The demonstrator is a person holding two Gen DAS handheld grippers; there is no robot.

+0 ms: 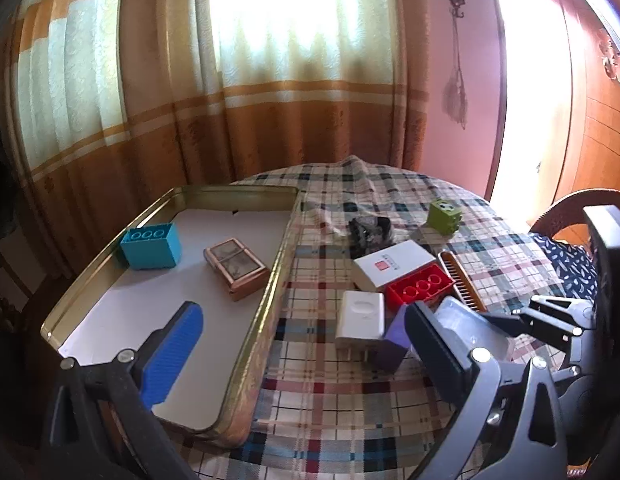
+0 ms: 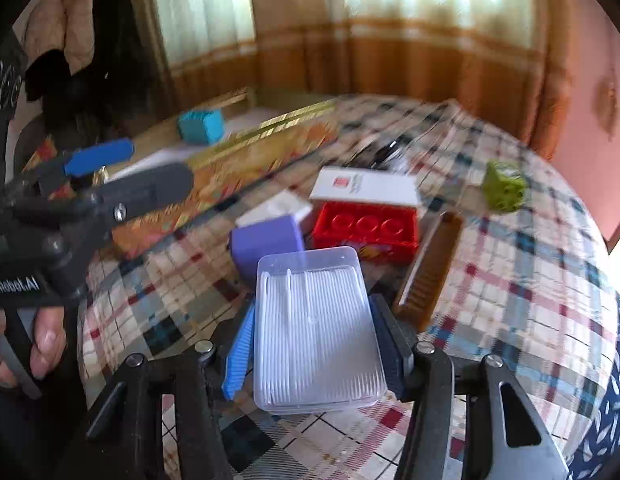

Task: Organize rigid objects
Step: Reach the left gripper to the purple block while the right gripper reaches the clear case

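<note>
Sitting already in tray [image 1: 278,240]: blue block [image 1: 150,247], copper case [image 1: 236,268]. Right gripper [image 2: 313,344] clamping clear box [image 2: 315,332]; left gripper [image 1: 302,344] released, empty; rest waiting.

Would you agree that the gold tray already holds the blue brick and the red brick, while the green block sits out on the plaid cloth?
Not quite: the red brick lies on the plaid cloth, outside the gold tray. The tray holds the blue brick and a copper-edged box, as the left wrist view shows. The green block is on the cloth.
</note>
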